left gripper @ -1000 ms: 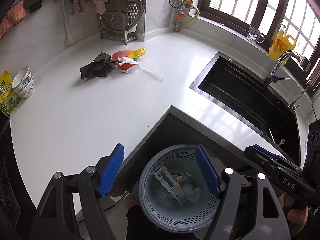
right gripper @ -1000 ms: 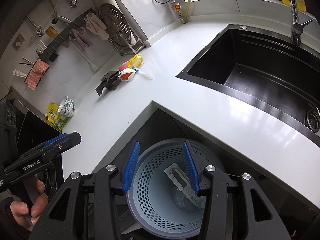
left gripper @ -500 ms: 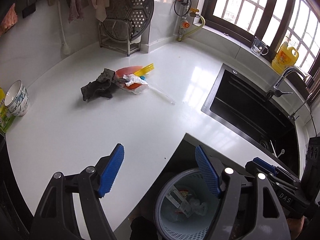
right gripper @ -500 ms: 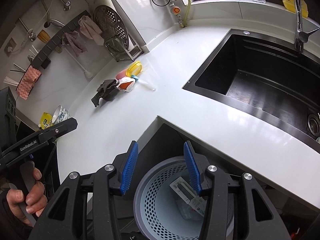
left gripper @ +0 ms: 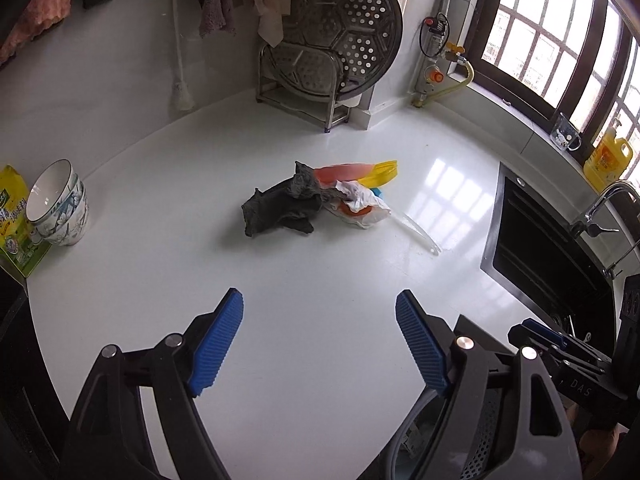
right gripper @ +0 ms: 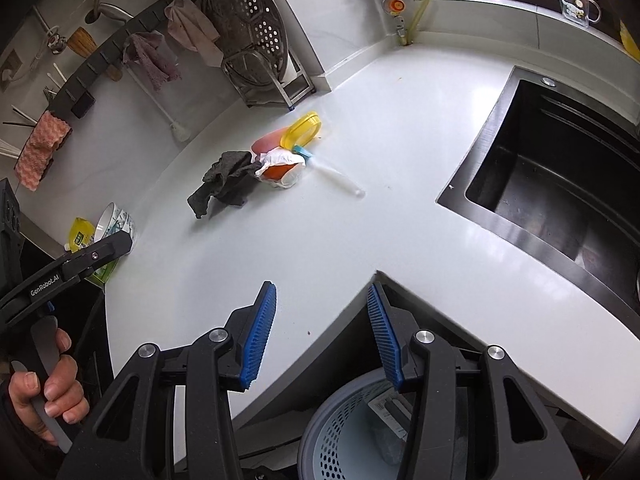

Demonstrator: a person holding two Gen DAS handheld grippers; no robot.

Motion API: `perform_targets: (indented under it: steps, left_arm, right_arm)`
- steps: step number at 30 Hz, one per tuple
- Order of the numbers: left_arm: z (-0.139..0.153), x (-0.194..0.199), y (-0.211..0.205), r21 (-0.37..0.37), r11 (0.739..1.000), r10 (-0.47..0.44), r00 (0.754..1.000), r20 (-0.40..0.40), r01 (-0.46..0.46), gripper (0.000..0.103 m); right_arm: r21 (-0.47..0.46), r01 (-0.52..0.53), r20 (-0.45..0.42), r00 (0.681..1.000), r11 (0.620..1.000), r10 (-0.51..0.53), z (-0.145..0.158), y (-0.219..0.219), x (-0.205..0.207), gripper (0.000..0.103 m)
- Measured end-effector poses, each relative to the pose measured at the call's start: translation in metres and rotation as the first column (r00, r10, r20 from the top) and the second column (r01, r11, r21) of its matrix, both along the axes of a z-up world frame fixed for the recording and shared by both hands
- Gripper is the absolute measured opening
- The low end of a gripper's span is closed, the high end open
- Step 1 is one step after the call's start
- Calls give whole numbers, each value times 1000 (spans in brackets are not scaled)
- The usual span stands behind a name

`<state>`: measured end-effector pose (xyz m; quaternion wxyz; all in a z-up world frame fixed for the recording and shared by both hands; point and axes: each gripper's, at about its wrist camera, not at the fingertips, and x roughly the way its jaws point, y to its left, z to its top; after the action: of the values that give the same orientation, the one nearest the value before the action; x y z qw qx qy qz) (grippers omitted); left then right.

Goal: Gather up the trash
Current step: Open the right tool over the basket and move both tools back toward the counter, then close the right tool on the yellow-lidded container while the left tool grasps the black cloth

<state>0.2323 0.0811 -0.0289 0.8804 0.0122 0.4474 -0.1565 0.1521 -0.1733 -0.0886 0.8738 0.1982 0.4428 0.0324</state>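
A trash heap lies mid-counter: a crumpled white-and-orange wrapper, a dark grey rag, a yellow lid, a pink piece and a clear plastic spoon. The blue-grey perforated bin with trash inside stands below the counter corner. My left gripper is open and empty above the counter, short of the heap. My right gripper is open and empty over the counter's inner corner.
A black sink with tap lies to the right. Stacked bowls and a yellow-green packet stand at the left edge. A metal rack with a steamer plate stands at the back wall. A yellow bottle is on the sill.
Both grippers rose from over the bin and moved forward over the counter towards the heap. The bin has slid to the bottom of both views. Both grippers stay open.
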Motion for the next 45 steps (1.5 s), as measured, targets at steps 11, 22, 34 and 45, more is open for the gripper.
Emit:
perform_targets:
  steps: [11, 22, 34, 45]
  left_arm:
    - [-15, 69, 39, -9, 1000, 13, 1000, -5, -13, 79]
    - [-36, 122, 39, 8, 1000, -14, 999, -29, 14, 79]
    - [-63, 154, 21, 17, 997, -79, 996, -45, 80, 82]
    - [-79, 175, 7, 13, 991, -131, 990, -56, 132, 82]
  right_arm:
    - [-32, 46, -16, 999, 998, -47, -3, 11, 66, 46]
    - [35, 87, -33, 996, 996, -86, -2, 9, 127, 46]
    - [92, 123, -69, 991, 988, -117, -11, 12, 188, 47]
    - [122, 199, -132, 974, 972, -183, -30, 1, 242, 47]
